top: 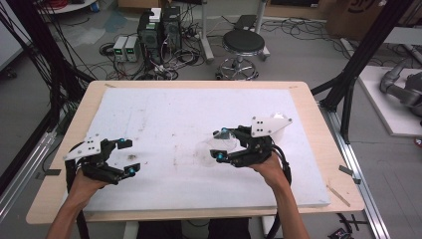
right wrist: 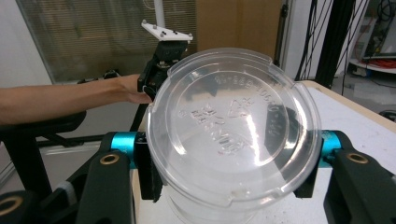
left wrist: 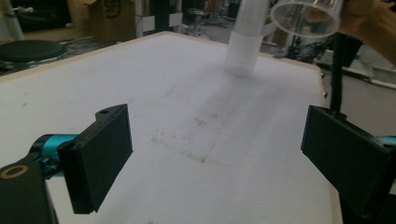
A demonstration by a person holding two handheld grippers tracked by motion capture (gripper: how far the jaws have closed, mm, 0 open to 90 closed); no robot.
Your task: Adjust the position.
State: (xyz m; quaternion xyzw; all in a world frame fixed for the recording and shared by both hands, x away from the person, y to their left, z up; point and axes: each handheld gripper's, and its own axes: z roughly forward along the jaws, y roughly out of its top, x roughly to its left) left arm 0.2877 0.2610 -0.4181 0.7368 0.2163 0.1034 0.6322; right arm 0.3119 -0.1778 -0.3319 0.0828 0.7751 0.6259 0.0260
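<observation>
My right hand-held gripper [right wrist: 229,186] pinches a clear cup [right wrist: 233,140], seemingly lifted; left hand-held gripper [left wrist: 210,158] spread. Next: carry it toward the cup stack [left wrist: 245,44].

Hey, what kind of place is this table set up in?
Most likely a robotics or engineering lab, not a home: computer towers with tangled cables sit on the bare floor, a grey robot arm lies on a side bench, and black framing surrounds the foam-topped table.

The clear cup [right wrist: 233,140] hides both right tongs' pads, and its lower end is cut off.
</observation>
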